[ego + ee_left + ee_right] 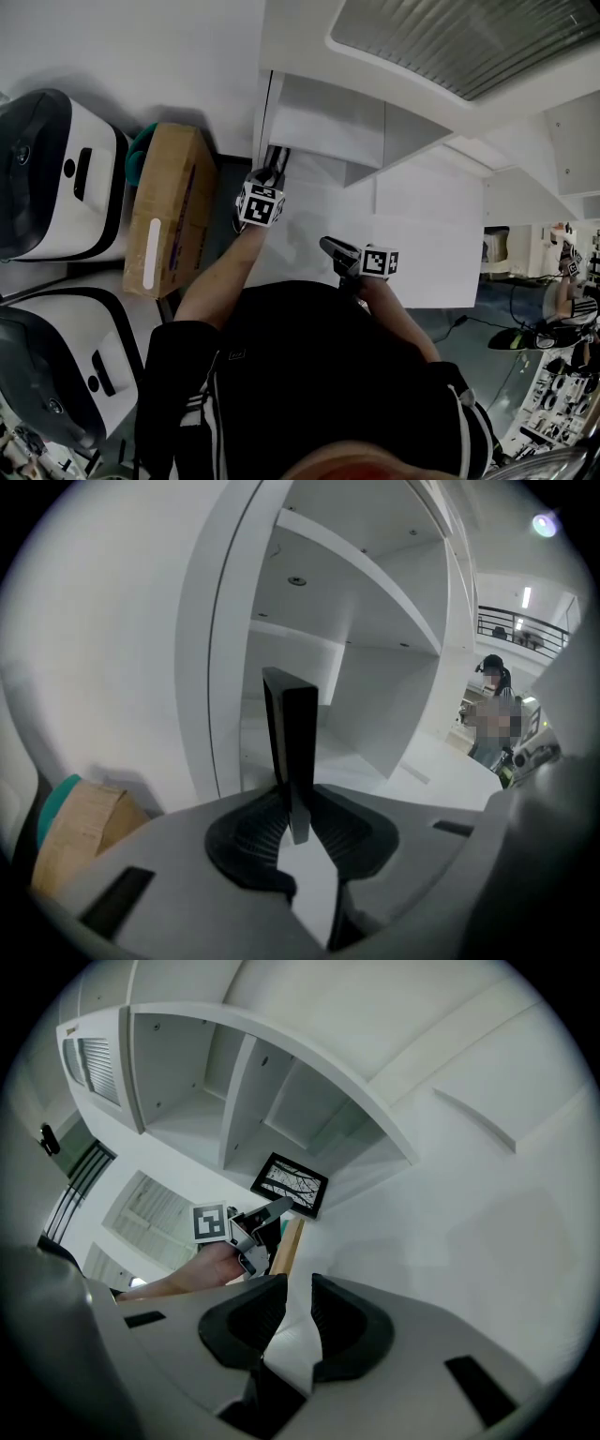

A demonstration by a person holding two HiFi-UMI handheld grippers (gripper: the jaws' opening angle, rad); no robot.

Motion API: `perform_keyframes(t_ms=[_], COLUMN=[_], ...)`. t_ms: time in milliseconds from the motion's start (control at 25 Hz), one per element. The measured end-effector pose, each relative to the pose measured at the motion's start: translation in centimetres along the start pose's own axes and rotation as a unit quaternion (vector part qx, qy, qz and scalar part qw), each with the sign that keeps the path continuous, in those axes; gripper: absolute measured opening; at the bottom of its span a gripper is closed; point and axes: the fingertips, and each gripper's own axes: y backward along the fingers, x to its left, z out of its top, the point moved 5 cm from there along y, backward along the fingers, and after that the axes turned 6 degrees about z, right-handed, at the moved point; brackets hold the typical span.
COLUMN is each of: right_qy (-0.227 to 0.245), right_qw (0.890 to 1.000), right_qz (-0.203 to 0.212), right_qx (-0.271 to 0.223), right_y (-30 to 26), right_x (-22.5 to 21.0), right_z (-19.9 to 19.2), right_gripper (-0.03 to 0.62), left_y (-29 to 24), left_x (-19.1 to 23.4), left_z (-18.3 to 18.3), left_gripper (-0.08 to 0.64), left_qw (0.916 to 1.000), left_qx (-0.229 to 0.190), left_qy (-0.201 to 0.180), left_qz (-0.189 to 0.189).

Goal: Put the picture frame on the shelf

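Observation:
The picture frame point(291, 1183) has a black border and a picture of bare branches. My left gripper point(298, 803) is shut on its lower edge, and in the left gripper view the frame point(291, 742) stands upright and edge-on between the pads. It is held in front of the white shelf unit point(375, 667), at an open compartment. In the head view the left gripper point(265, 183) reaches to the shelf's point(328, 122) left end, the dark frame point(277, 157) at its tip. My right gripper point(337, 251) hangs back to the right. Its jaws point(298, 1288) stand open, nothing between them.
A cardboard box point(169, 211) lies left of the shelf, a teal thing point(139, 150) behind it. Two white machines point(56, 178) point(66, 366) stand further left. A person point(492, 714) is in the background to the right.

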Motion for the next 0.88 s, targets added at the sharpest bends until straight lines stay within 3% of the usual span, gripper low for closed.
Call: perform_keyframes(t_ms=[200,440,880], right_qy=[-0.005,-0.010,-0.028], right_qw=[1.000,1.000,0.999], right_qz=[-0.007,-0.018,-0.011], right_qx=[0.000,-0.005,-0.021], right_y=[0.3,1.0,1.1], right_x=[-0.2,-0.6,-0.8], right_z=[-0.1,0.0,0.3], right_gripper=[0.092,0.092,0.092], left_y=[-1.1,-1.9,-1.9], left_x=[0.1,-0.5,-0.4], left_z=[0.4,1.4,1.5], left_gripper=[0.077,0.077,0.080], left_qw=[0.9986,0.9973,0.9947], left_qx=[0.003,0.015,-0.002], left_qy=[0.045,0.045,0.086], left_qz=[0.029,0.056,0.056])
